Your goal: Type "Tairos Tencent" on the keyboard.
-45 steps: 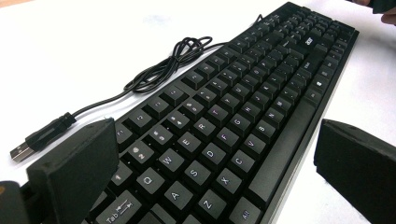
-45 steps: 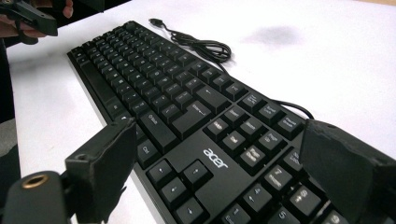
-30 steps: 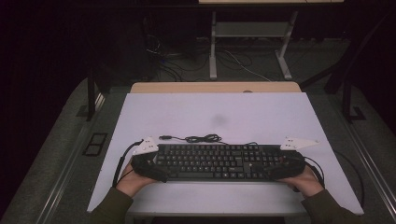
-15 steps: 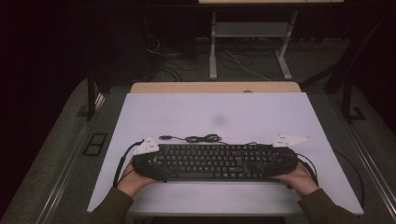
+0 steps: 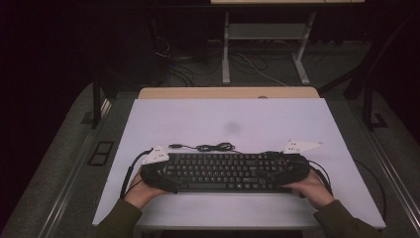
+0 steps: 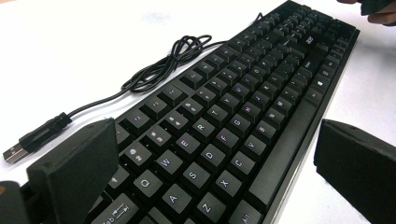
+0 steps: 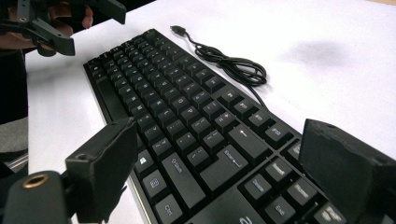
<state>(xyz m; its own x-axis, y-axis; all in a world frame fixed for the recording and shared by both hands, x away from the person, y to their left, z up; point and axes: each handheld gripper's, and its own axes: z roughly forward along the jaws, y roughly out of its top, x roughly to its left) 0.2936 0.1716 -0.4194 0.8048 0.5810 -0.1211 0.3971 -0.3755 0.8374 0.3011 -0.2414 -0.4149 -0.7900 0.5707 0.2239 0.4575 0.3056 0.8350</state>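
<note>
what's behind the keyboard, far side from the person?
Behind the keyboard its own black cable lies loosely bunched on the white table, ending in a USB plug. Where the cable joins the keyboard is hidden from view.

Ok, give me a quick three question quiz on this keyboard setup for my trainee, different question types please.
1. True or false: both grippers sit open around the ends of the keyboard.
2. Multiple choice: the keyboard's cable lies A) coiled on the table beyond the keyboard, B) plugged into a laptop, C) wrapped around the right gripper.
3. Fill in: the left gripper straddles the end with the ____ key.

Key: 1 true. 2 A. 3 Tab.
</note>
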